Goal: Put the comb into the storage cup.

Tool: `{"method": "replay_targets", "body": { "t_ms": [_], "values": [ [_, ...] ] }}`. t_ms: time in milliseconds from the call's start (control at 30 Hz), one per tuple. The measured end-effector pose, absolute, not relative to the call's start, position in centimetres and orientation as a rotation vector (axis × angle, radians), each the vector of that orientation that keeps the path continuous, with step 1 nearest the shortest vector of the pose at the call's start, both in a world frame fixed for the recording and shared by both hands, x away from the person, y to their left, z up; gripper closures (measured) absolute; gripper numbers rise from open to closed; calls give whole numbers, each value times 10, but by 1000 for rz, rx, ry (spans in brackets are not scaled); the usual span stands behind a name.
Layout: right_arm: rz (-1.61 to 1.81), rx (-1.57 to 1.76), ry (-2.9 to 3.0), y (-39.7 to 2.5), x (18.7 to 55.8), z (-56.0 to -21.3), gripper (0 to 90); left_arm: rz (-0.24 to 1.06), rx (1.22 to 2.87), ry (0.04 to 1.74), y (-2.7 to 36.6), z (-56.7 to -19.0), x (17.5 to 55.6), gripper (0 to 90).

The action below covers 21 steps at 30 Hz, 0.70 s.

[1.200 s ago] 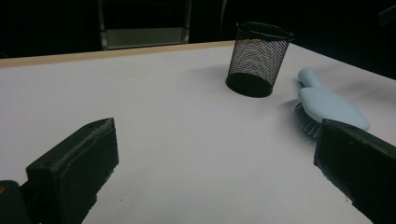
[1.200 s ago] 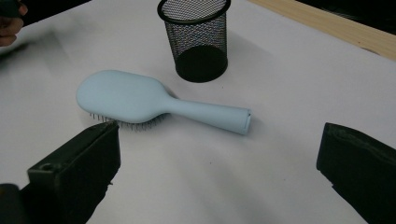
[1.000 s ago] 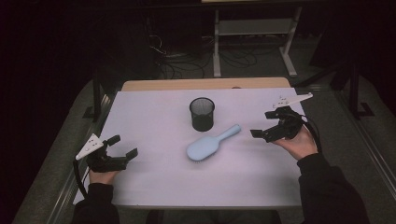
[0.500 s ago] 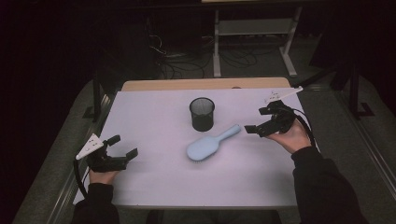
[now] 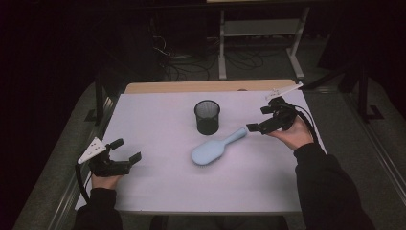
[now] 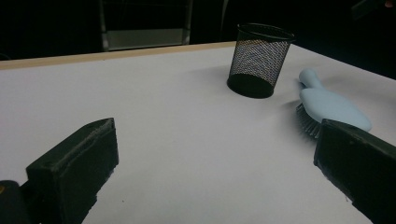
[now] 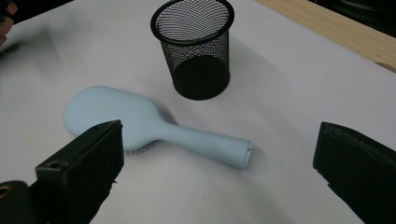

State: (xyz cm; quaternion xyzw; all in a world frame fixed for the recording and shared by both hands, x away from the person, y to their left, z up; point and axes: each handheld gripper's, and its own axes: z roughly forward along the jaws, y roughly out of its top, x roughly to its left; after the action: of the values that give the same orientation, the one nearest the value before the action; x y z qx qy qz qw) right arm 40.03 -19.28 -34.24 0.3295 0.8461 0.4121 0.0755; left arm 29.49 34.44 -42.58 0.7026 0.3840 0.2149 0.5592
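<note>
The pale blue plastic hairbrush (image 5: 218, 147) lies bristles-down near the middle of the desk (image 5: 158, 120), which carries a white cover. Its oval head points toward your near-left and its handle runs up to the far right. Just beyond it, on the far side, stands the black wire-mesh pen cup (image 5: 207, 116), upright and apart from the brush.

Your right gripper (image 5: 262, 120) hovers at the right of the desk, just beside the end of the brush handle. Its jaws stand wide apart and hold nothing. In the right gripper view the hairbrush (image 7: 154, 127) lies between and beyond those jaws, with the handle tip nearer the middle, and the mesh cup (image 7: 196, 46) stands behind it.

Your left gripper (image 5: 126, 150) sits low at the near-left of the desk, well apart from the brush, and it too is spread wide with nothing between its jaws. In the left gripper view the cup (image 6: 259, 59) stands far off to the right, and the brush head (image 6: 329, 105) shows just above the right-hand jaw.
</note>
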Motion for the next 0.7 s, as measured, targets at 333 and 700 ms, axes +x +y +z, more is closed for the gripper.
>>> {"method": "replay_targets", "body": {
  "t_ms": [333, 700],
  "values": [
    [1227, 1004, 2558, -186, 416, -348, 62, 507, 1658, 903, 345, -426, 296, 0],
    [1216, 1000, 2597, -176, 427, -353, 135, 506, 1659, 901, 345, -426, 296, 0]
  ]
}}
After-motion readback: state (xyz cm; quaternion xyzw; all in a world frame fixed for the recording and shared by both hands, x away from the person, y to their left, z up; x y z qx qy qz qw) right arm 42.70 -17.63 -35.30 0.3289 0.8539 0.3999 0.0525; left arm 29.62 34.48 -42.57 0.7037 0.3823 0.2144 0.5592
